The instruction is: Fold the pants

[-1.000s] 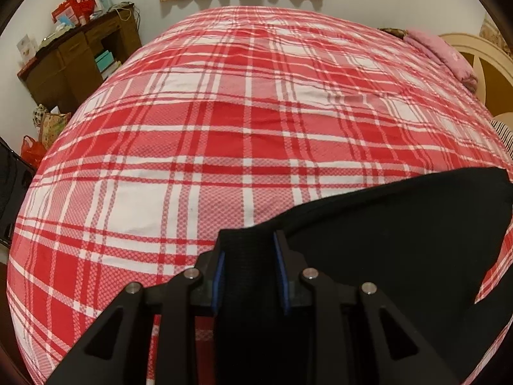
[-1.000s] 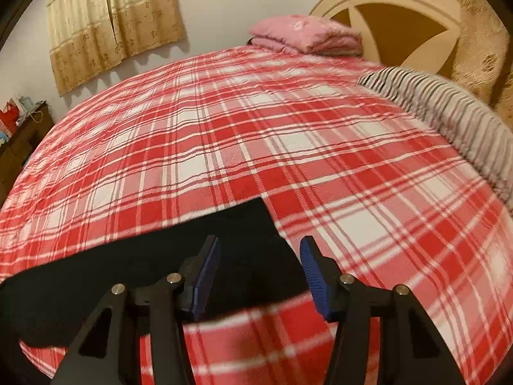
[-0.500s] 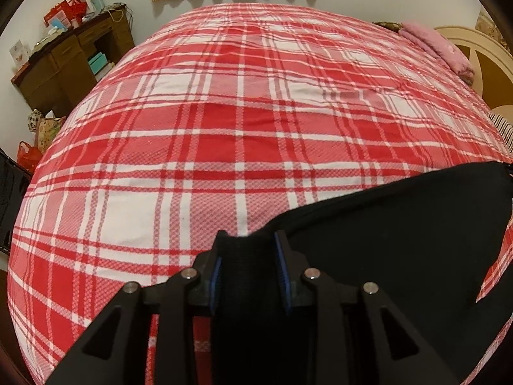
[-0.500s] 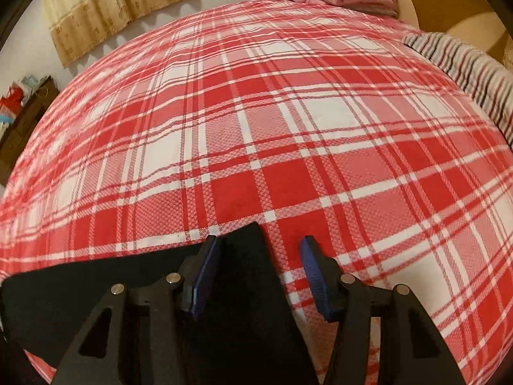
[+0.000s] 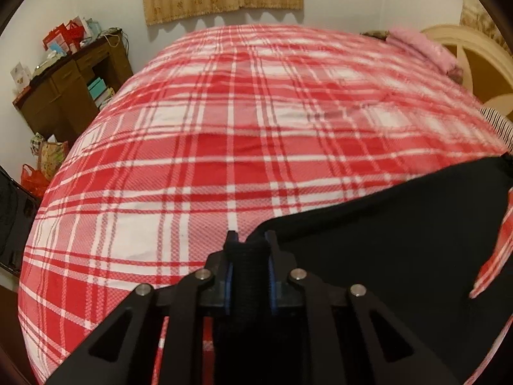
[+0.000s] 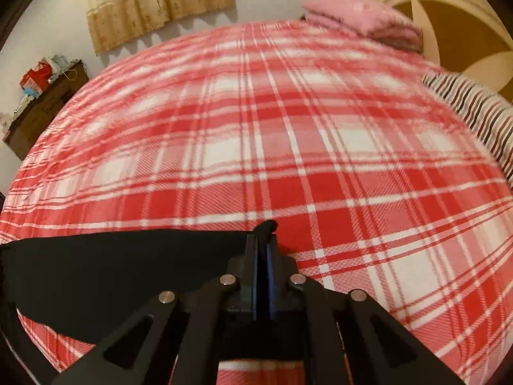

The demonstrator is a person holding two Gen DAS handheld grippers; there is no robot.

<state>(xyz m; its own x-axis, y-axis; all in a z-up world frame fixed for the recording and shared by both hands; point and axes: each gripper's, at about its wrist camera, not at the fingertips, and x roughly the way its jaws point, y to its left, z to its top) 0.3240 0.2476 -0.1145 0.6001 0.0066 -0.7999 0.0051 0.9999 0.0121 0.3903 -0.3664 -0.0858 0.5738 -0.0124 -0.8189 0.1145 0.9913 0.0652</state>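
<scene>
Black pants (image 5: 391, 234) lie stretched across the near part of a bed with a red and white plaid cover (image 5: 250, 134). My left gripper (image 5: 249, 240) is shut on a bunched black corner of the pants, which fills the gap between its blue pads. In the right wrist view the pants (image 6: 105, 263) run off to the left. My right gripper (image 6: 262, 240) is shut on the opposite corner, and a small tip of black cloth pokes out past the fingertips. The cloth hangs taut between the two grippers, slightly above the cover.
A brown wooden desk (image 5: 67, 93) with boxes and bags stands at the far left. A folded pink blanket (image 6: 362, 22) lies at the head of the bed by the cream headboard (image 6: 449, 16). A striped pillow (image 6: 474, 112) lies at the right.
My right gripper has closed from open onto the pants corner. Both grippers have lifted and tilted up, so more of the room shows. The left grip is unchanged.
</scene>
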